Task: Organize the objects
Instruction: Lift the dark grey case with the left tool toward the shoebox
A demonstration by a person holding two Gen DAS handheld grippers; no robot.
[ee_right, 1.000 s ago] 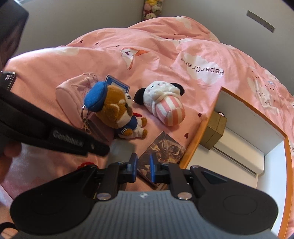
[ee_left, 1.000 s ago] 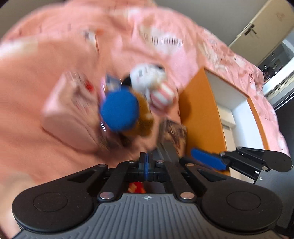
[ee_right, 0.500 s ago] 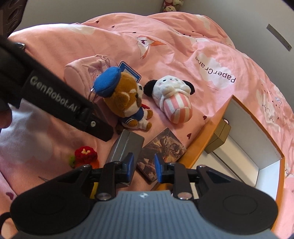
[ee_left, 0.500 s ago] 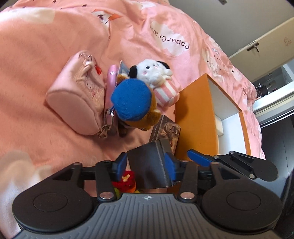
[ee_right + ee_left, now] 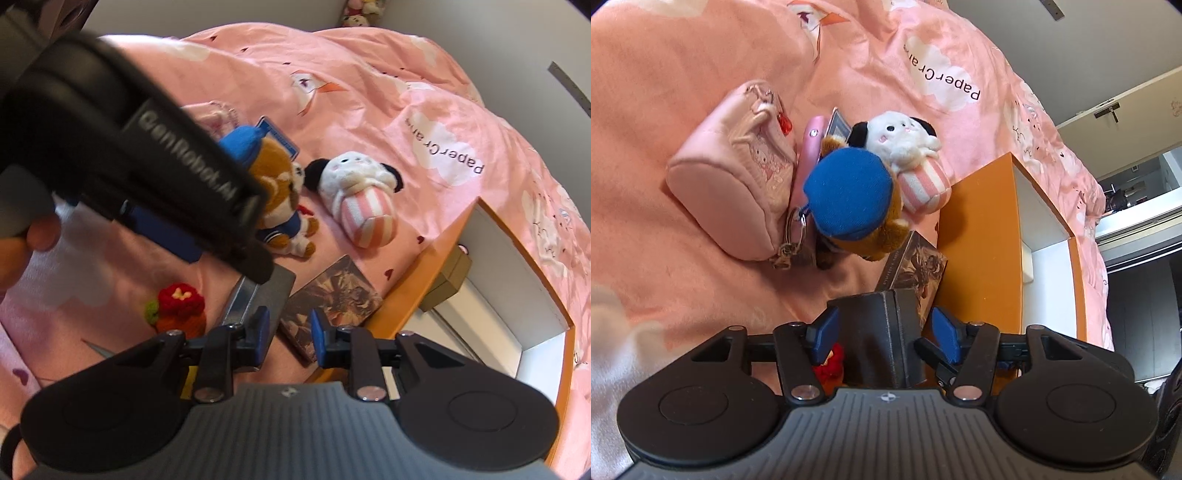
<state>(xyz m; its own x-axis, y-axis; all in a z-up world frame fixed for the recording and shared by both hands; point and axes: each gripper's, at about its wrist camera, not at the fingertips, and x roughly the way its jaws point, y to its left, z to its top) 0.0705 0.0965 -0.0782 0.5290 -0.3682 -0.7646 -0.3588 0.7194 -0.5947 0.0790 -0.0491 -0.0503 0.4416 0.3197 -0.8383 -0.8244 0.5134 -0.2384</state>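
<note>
Pink-and-white striped plush (image 5: 923, 184), blue-capped brown bear (image 5: 849, 195), orange box (image 5: 979, 240).

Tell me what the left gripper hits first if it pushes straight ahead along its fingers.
Most likely the dark grey box, which stands between the open left gripper fingers; beyond it lies the illustrated card box. Depth is unclear.

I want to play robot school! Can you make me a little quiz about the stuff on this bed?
1. True or false: the grey box is between the left tongs.
2. The bear has a cap that is: A red, B blue, C green.
3. Which plush wears stripes?
Key: 1 true; 2 B; 3 the white dog.
</note>
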